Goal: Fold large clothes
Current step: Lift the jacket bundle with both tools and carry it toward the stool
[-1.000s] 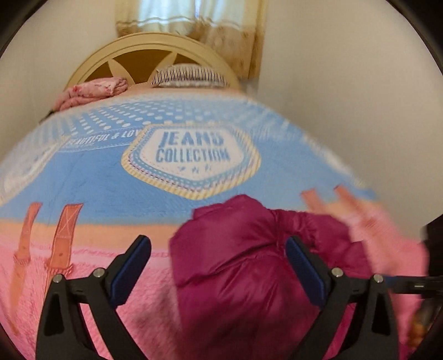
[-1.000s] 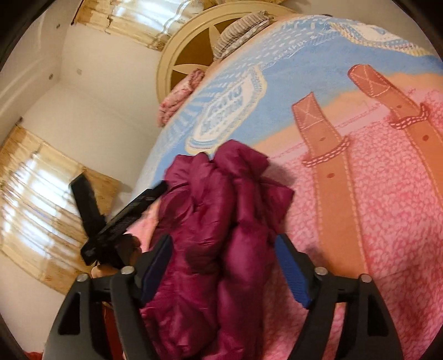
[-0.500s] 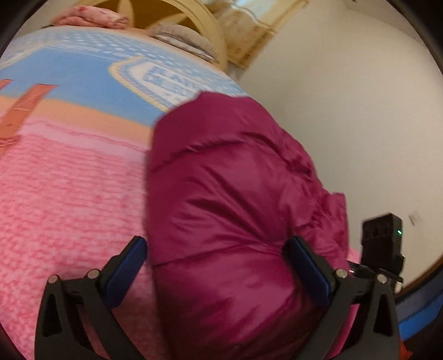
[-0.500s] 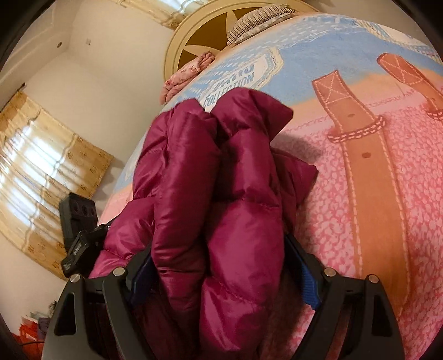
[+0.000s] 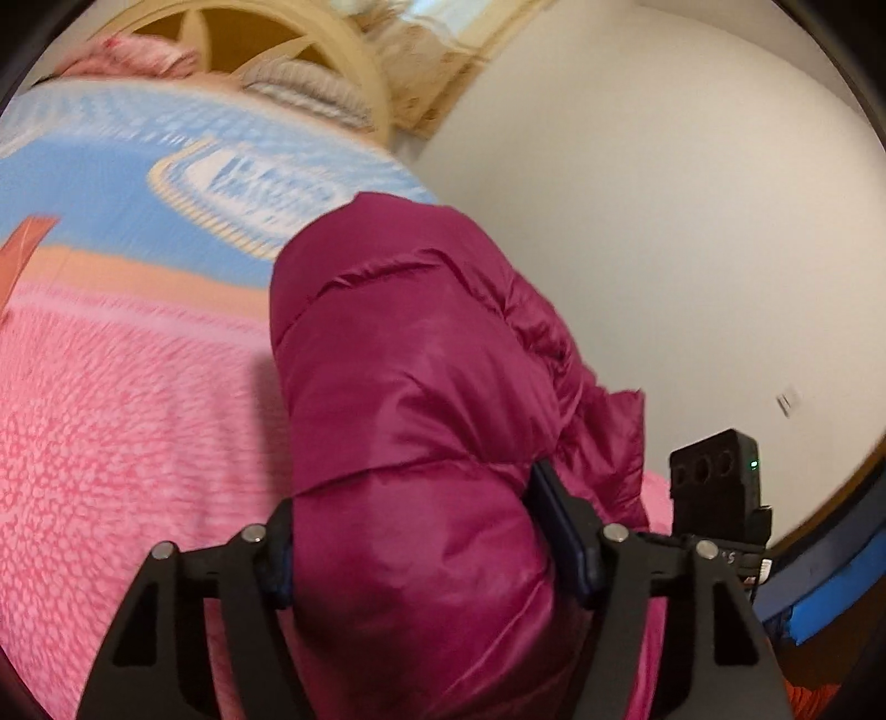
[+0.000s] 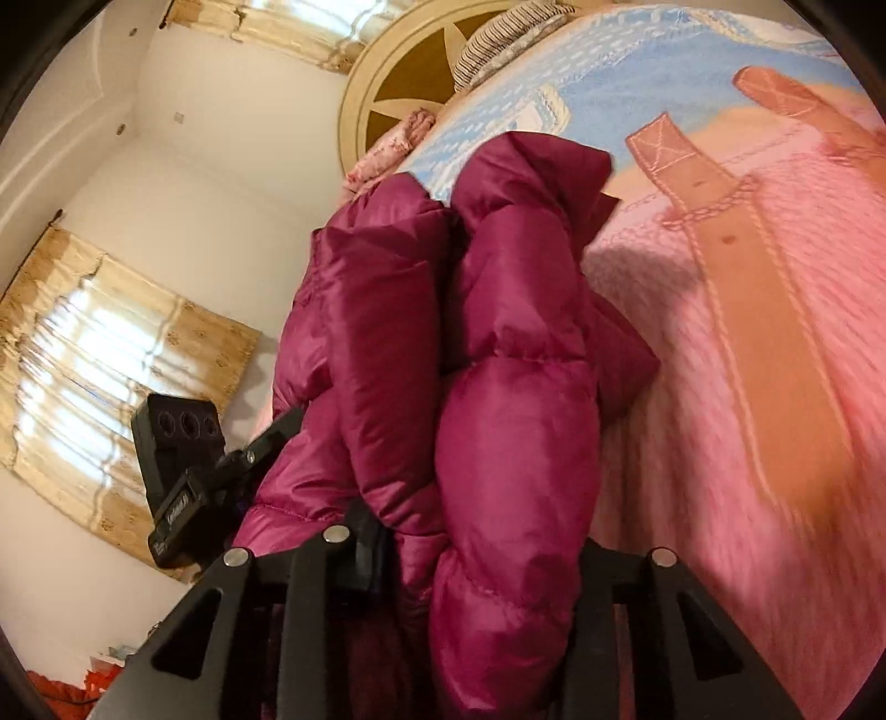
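My left gripper (image 5: pixel 415 554) closing on a fat fold of the magenta puffer jacket (image 5: pixel 421 399), pads pressing in, my right gripper (image 6: pixel 476 554) closing too, squeezing another bunch, jacket heaped on the pink bedspread (image 5: pixel 122 421) near its edge, headboard (image 6: pixel 387 72) beyond.

The jacket (image 5: pixel 421 421) is glossy magenta, quilted in puffy bands. Under it the blanket (image 5: pixel 127 421) is pink with a darker pink fleck, turning peach and then sky blue with white dashes towards the cream headboard (image 6: pixel 398 72) (brown between its spokes). Tan straps (image 6: pixel 736 232) with pale stitching cross the pink beside the jacket. By the headboard, a striped pillow (image 6: pixel 509 33).
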The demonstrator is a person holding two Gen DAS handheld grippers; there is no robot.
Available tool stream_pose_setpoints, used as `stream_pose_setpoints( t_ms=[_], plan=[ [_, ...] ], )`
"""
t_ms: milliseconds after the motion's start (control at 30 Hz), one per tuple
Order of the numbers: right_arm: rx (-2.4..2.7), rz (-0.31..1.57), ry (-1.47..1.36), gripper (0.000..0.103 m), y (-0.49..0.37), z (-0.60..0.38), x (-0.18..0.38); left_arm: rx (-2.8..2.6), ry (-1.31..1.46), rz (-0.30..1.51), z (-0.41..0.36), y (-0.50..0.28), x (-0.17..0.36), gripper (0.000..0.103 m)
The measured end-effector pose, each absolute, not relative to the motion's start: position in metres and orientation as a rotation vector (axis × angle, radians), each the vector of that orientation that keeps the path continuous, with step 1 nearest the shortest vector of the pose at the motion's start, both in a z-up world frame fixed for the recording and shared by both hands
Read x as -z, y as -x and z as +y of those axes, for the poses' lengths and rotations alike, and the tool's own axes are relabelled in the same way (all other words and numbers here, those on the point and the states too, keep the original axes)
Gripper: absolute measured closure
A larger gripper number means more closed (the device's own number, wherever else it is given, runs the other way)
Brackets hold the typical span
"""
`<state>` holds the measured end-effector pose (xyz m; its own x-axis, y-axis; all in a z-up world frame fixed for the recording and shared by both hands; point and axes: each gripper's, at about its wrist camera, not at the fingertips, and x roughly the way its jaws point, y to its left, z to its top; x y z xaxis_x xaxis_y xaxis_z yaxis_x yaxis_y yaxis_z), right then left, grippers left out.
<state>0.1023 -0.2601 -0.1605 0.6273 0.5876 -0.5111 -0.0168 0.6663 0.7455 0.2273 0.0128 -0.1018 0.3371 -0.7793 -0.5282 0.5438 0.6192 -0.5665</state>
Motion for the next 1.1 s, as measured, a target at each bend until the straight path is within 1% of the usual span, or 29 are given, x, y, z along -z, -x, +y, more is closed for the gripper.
stream_pose_setpoints(
  t_ms=[200, 333, 500, 600, 700, 867, 967, 1100],
  plan=[
    [-0.339, 0.683, -0.879, 0.071, -0.014, -0.300, 0.128, 1.025, 0.277, 0.830, -0.036, -0.185, 0.065, 0.032],
    [-0.271, 0.615, -0.906, 0.071, 0.045, -0.339, 0.110, 1.142, 0.252, 0.835, -0.091, -0.161, 0.050, 0.032],
    [-0.190, 0.533, -0.955, 0.071, 0.115, -0.395, 0.095, 1.259, 0.227, 0.880, -0.169, -0.141, 0.045, 0.032],
    [-0.107, 0.517, -0.948, 0.071, 0.153, -0.427, 0.093, 1.308, 0.194, 0.911, -0.220, -0.122, 0.050, 0.032],
    [-0.048, 0.508, -0.963, 0.071, 0.188, -0.459, 0.101, 1.334, 0.160, 0.949, -0.266, -0.107, 0.060, 0.032],
    [0.007, 0.498, -1.054, 0.071, 0.227, -0.507, 0.132, 1.318, 0.076, 1.014, -0.322, -0.078, 0.082, 0.032],
    [0.031, 0.498, -1.115, 0.071, 0.240, -0.533, 0.160, 1.278, 0.023, 1.027, -0.339, -0.063, 0.091, 0.032],
    [0.033, 0.491, -1.146, 0.071, 0.248, -0.551, 0.184, 1.226, -0.039, 0.980, -0.350, -0.047, 0.095, 0.032]
  ],
)
